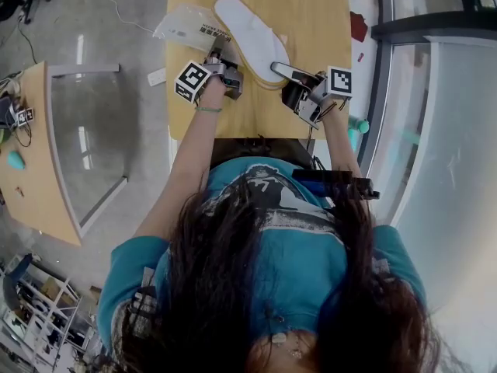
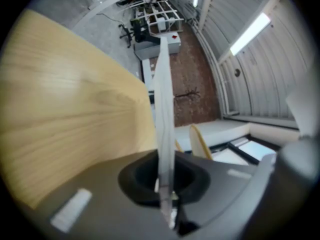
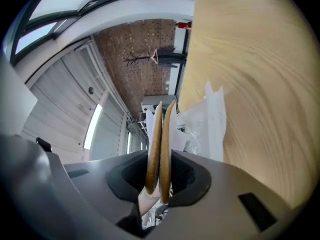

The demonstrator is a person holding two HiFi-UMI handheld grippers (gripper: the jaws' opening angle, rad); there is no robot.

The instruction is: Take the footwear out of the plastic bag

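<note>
A pair of white slippers with tan soles lies stacked on the wooden table, toes pointing to the far left. My right gripper is shut on their heel end; in the right gripper view the two tan sole edges stand upright between the jaws of my right gripper. The clear plastic bag lies crumpled left of the slippers. My left gripper is shut on a thin edge of that bag, which rises as a pale strip from the jaws of my left gripper.
The table's near edge runs just in front of the person's body. A red scrap lies on the floor right of the table, and a teal object sits by the right wrist. Another wooden table stands far left.
</note>
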